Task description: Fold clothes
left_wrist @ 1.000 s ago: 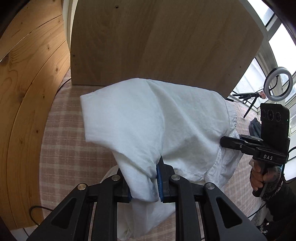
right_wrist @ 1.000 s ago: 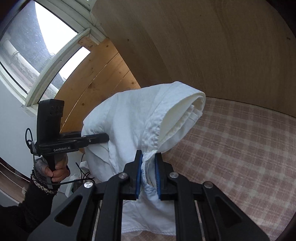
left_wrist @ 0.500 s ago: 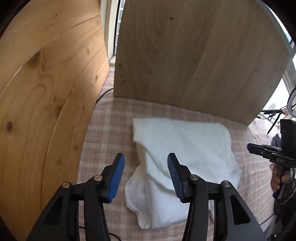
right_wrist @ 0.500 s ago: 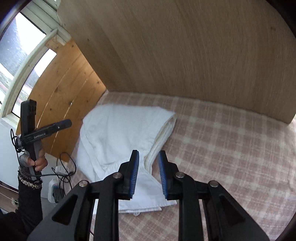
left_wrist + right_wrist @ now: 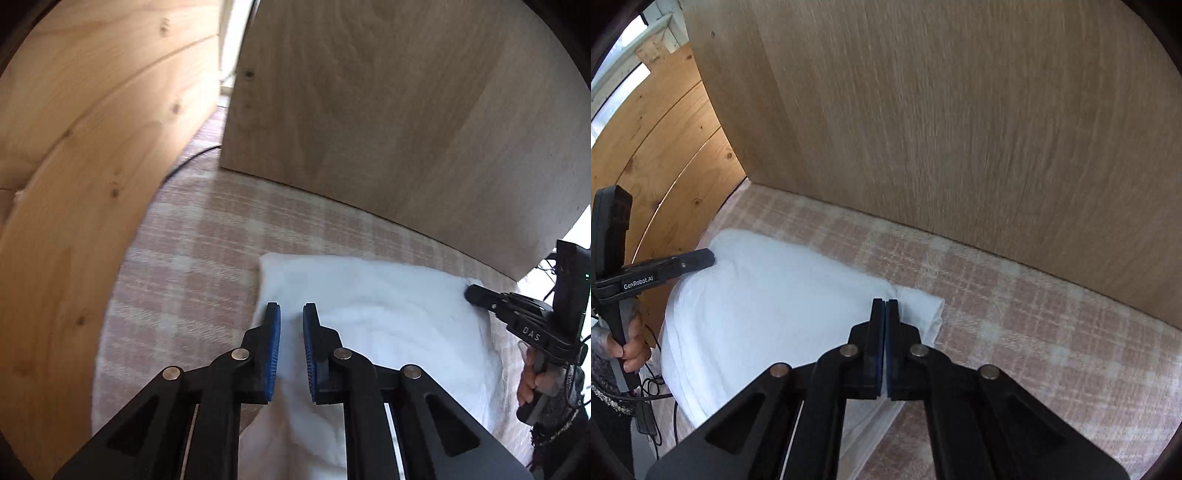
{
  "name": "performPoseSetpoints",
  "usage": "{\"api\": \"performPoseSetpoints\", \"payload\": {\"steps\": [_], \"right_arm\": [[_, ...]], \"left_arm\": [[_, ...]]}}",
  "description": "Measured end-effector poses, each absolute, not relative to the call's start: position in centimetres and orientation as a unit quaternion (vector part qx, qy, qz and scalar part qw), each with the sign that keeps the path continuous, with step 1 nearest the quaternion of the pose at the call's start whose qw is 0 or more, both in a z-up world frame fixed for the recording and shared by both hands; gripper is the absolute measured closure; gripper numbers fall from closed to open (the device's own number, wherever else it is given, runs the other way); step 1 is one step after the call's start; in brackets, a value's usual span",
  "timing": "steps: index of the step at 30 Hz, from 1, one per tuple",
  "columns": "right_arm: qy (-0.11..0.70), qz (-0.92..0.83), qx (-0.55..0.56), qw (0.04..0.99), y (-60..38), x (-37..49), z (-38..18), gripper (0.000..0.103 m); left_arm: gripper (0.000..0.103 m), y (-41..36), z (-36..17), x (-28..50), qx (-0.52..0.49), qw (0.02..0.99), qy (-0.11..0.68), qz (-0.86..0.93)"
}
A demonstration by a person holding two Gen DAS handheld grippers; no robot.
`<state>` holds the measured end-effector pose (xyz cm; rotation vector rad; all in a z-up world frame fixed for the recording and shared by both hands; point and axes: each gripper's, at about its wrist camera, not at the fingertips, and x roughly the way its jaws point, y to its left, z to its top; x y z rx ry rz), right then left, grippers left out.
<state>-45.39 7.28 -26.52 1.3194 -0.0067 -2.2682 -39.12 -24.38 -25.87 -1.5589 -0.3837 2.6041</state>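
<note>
Hiding garment (image 5: 388, 317) front edge, left tongs (image 5: 291, 310) closing

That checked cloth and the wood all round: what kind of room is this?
Probably a home nook by a window: a pink checked cloth covers the surface, wood panels stand behind, daylight enters through a window, and a folded white garment lies there.

The folded garment (image 5: 376, 314) is lying on the table (image 5: 207, 236), in front of the upright board (image 5: 388, 110) standing behind it. The plank wall (image 5: 74, 166) is running along the garment's left side. The left claw (image 5: 291, 314) is hanging over its left edge, the right claw (image 5: 885, 308) over its right edge, perhaps touching it.
</note>
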Motion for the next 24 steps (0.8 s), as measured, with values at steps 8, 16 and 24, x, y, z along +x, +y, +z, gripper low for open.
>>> {"api": "performPoseSetpoints", "payload": {"steps": [8,16,24], "right_arm": [[0.015,-0.804,0.49,0.336,4.5,-38.4,-24.2,0.101],[0.011,-0.776,0.536,0.332,5.5,-33.7,-26.1,0.1],[0.003,-0.747,0.585,0.316,3.6,-29.6,-28.7,0.097]], "left_arm": [[0.066,-19.8,-23.7,-34.3,-0.509,0.117,-0.042,0.852],[0.074,-18.7,-25.5,-32.9,-0.548,0.095,0.009,0.831],[0.06,-16.8,-26.3,-29.1,-0.566,0.113,-0.006,0.817]]}}
